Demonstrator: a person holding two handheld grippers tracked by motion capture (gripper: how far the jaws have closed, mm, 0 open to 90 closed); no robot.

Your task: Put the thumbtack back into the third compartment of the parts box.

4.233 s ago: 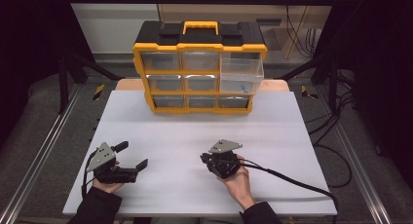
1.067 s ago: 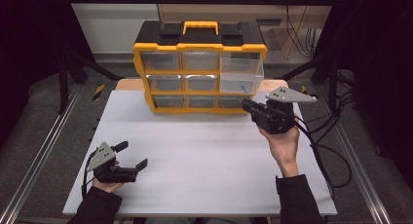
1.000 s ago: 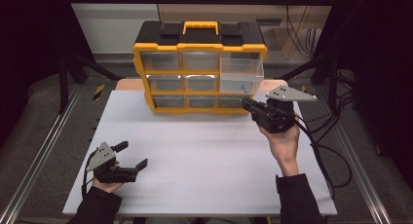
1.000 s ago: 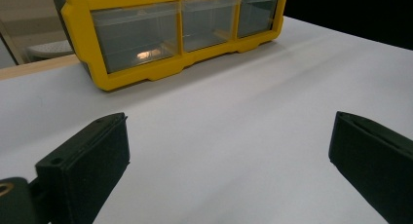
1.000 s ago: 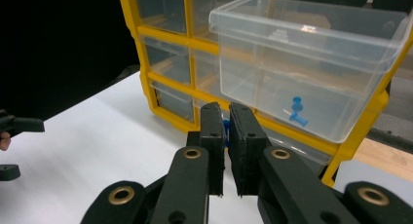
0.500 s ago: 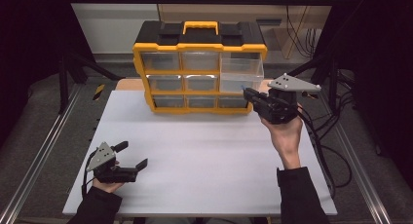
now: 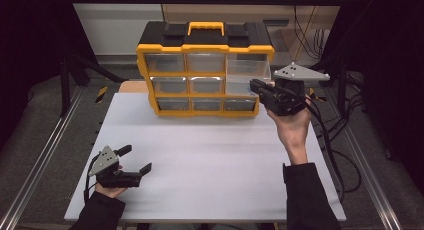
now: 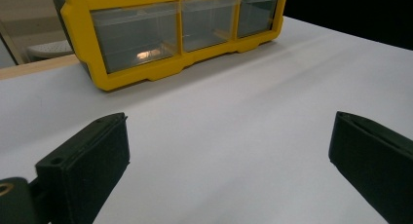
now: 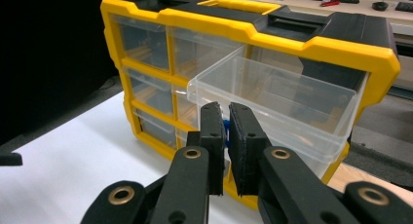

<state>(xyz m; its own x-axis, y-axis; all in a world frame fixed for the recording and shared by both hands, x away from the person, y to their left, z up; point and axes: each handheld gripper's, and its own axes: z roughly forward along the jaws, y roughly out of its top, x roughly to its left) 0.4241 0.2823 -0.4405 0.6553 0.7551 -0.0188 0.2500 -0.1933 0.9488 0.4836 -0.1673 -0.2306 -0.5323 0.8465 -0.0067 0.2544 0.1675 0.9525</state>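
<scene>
1. Since the earliest picture the right gripper [image 7: 258, 86] has travelled from the near middle of the table [image 7: 215, 155] up to the organiser's right side; over the last second it has crept a little higher and closer. The left gripper [image 7: 136, 159] has not shifted at all.
2. The right gripper's jaws are nearly closed, only a thin slit between them, and in the right gripper view a small blue thing [image 9: 224, 128] sits in that slit; I cannot tell for sure whether they pinch it.
3. Those jaws point at the clear drawer [image 9: 272, 100], the top right one, which stands pulled partway out of the yellow organiser [image 7: 205, 70]. The jaw tips are just in front of the drawer's front wall, below its rim.
4. The left gripper rests low at the table's near left corner, jaws spread wide with nothing between them, well apart from the organiser.
5. The organiser stands at the far edge of the table, its black lid and yellow handle [image 7: 205, 26] on top. Nothing lies between the right gripper and the drawer; cables [image 7: 330, 135] trail off the table's right side.
6. Count: one organiser, nine drawers in three rows of three, one of them open; two grippers.
</scene>
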